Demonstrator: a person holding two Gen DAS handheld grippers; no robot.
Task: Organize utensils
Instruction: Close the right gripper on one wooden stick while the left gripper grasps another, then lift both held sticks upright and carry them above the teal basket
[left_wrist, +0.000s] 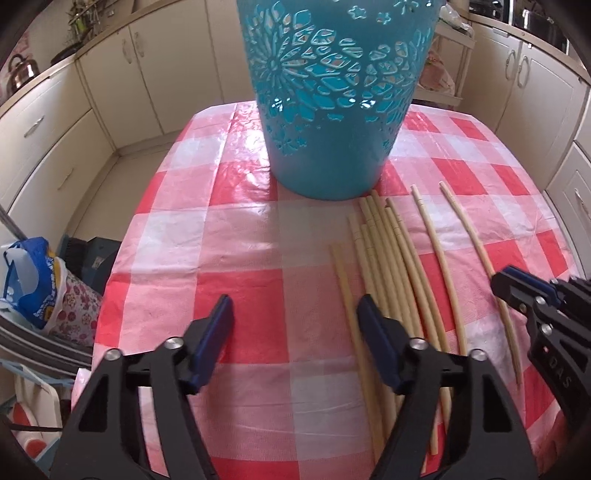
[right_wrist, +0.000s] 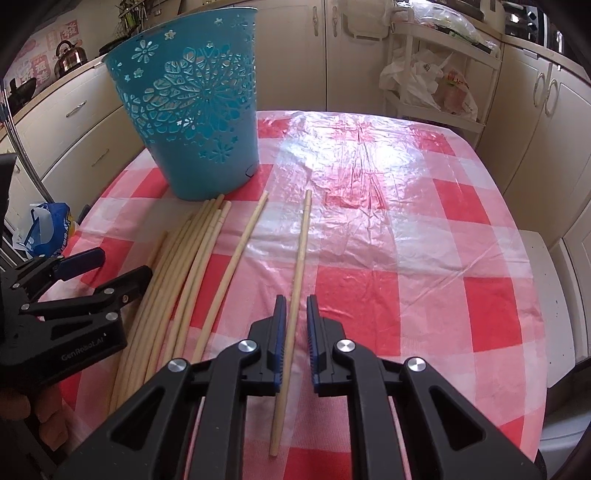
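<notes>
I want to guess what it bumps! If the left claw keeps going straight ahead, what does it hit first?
Probably the blue basket. The left claw points right at it over bare checkered tablecloth; the chopsticks lie just off to the side.

basket (left_wrist: 332, 110) rim cropped, chopstick bundle (right_wrist: 177, 273) partly hidden

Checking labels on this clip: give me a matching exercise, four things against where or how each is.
Things:
1. left gripper
2. right gripper
3. blue basket
4. chopstick bundle

States:
A. upright on the checked tablecloth
B. straddling the single chopstick, not closed
C. lying loose beside the basket's base
D. wide open, nothing between its fingers

Pairs: 1-D, 2-B, 3-A, 4-C
</notes>
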